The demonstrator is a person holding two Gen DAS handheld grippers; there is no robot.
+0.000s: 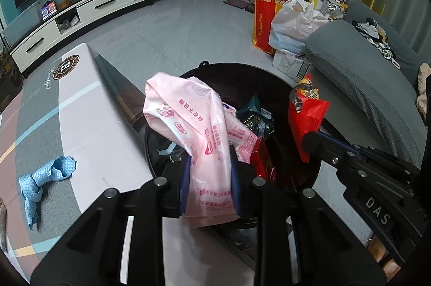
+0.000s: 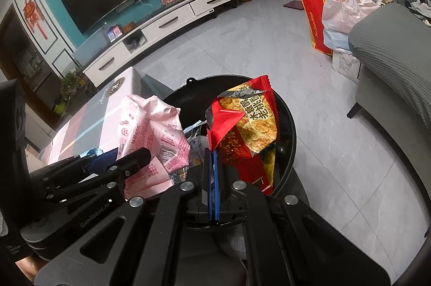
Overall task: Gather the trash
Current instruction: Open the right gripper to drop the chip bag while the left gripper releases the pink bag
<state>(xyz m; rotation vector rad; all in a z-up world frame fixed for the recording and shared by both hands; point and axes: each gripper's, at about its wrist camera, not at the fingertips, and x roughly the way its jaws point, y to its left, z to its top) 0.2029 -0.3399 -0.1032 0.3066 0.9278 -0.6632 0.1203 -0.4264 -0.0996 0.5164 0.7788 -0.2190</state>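
My left gripper (image 1: 210,167) is shut on a crumpled pink plastic wrapper (image 1: 194,121) and holds it over the round black trash bin (image 1: 215,67). My right gripper (image 2: 214,154) is shut on a red and yellow snack bag (image 2: 247,119), also above the bin (image 2: 289,129). The pink wrapper (image 2: 150,129) and left gripper (image 2: 126,159) show at left in the right wrist view; the red bag (image 1: 307,119) and right gripper (image 1: 313,139) show at right in the left wrist view. Several wrappers (image 1: 256,116) lie inside the bin.
A low table (image 1: 89,124) with a patterned cover stands left of the bin, with a knotted blue cloth (image 1: 45,178) on it. A grey sofa (image 1: 363,76) is on the right, with bags (image 1: 291,19) beside it. A TV cabinet (image 1: 94,8) lines the far wall.
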